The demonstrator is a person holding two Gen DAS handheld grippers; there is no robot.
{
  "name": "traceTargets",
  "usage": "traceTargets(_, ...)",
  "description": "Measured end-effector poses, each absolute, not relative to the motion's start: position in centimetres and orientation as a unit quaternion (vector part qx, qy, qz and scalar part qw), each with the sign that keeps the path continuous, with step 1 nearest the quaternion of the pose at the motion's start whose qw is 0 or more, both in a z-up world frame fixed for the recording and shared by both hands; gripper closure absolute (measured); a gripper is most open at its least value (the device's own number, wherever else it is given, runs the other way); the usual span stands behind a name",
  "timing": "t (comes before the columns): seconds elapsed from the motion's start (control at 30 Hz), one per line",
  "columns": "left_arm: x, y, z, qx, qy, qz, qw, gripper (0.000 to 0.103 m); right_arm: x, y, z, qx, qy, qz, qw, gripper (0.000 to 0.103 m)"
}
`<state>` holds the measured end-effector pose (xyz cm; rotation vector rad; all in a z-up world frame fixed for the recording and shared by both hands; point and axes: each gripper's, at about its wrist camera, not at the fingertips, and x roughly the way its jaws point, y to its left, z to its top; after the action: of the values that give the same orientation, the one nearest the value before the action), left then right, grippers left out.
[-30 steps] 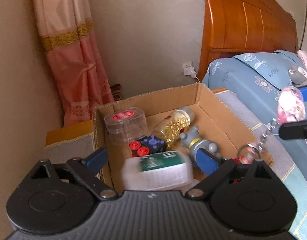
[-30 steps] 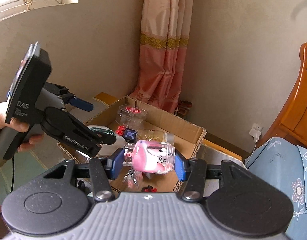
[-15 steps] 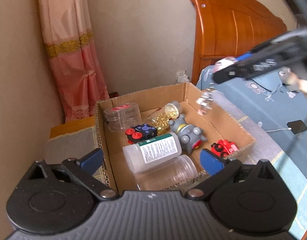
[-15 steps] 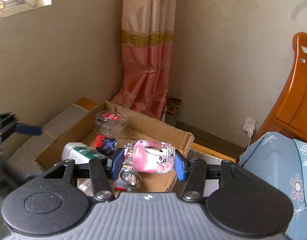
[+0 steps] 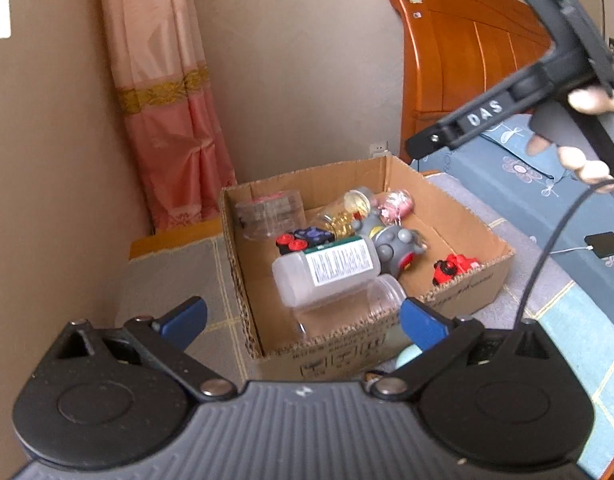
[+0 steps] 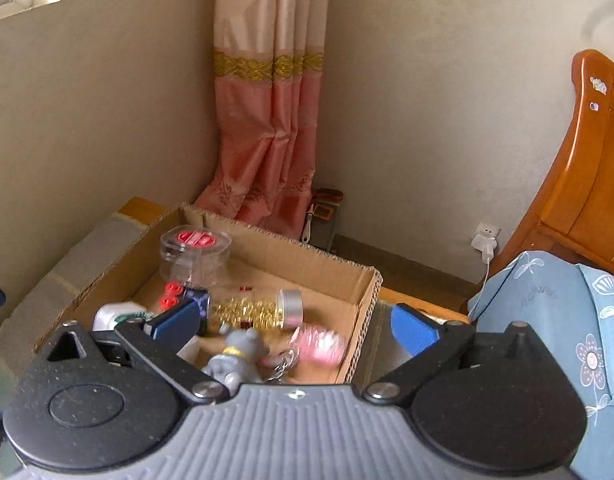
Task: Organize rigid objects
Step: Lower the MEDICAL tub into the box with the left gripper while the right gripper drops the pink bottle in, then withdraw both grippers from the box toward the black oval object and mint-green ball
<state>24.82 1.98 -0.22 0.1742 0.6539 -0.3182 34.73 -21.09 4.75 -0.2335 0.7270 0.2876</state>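
A cardboard box [image 5: 479, 276] sits on a grey blanket and holds several rigid objects. A pink keychain jar [image 5: 395, 204] lies at its far side, blurred in the right wrist view [image 6: 319, 344]. Beside it are a gold-bead bottle [image 6: 255, 312], a grey toy figure [image 5: 391, 240], a white labelled bottle [image 5: 327, 276], a clear round container with a red lid [image 6: 195, 252], a blue block with red wheels [image 5: 303, 240], a red toy car [image 5: 455, 268] and a clear jar [image 5: 371, 304]. My left gripper [image 5: 303, 320] is open and empty before the box. My right gripper [image 6: 295, 324] is open and empty above the box.
A wooden headboard [image 5: 467, 60] and a bed with blue floral bedding [image 6: 567, 312] stand to the right. A pink curtain [image 6: 267, 120] hangs in the corner behind the box. A phone [image 5: 605, 244] lies on the bed. A charger [image 6: 485, 240] is plugged into the wall.
My right gripper opened and let go of the pink keychain jar, which dropped into the box. My left gripper drew back from the box, still open.
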Motion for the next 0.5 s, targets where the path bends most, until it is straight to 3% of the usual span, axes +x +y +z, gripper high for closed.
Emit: traceTargets(0.5, 19.9, 1.9, 0.6, 0.075, 0.319, -0.126, 0.936, 0.001, 26.9, -20.2, 4.9, -0.097, 0.352, 0.141, 0.920, 0.000)
